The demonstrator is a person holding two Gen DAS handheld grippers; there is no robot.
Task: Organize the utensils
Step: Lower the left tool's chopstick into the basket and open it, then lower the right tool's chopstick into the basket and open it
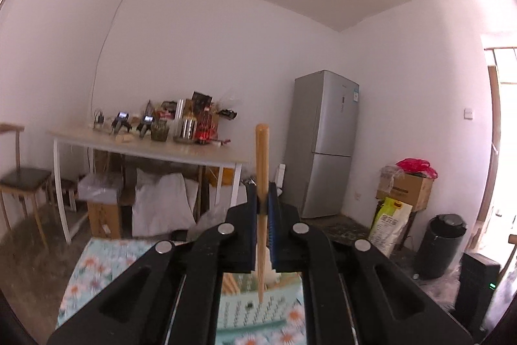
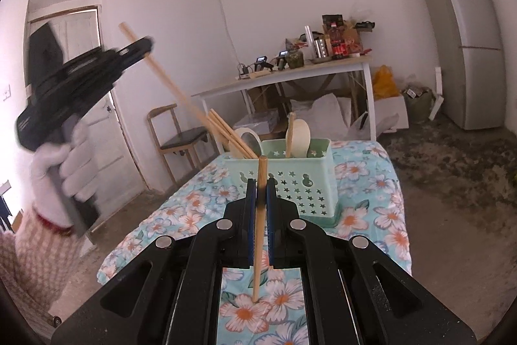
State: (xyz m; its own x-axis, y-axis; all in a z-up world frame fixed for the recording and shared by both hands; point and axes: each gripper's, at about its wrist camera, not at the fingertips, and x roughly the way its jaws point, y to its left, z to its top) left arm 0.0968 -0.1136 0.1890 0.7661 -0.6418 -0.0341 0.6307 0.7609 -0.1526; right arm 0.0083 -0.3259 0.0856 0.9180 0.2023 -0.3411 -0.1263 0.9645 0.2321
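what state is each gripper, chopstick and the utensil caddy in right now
left gripper: shut on a light wooden chopstick, raised beside the table
right gripper: shut on a second wooden chopstick, roughly upright
mint green perforated plastic caddy: upright on the floral tablecloth, holding wooden chopsticks and a pale spoon

place: home room | signs: fridge [image 1: 324, 144] – cluttered table [image 1: 155, 151] – wooden chair [image 2: 181, 134]
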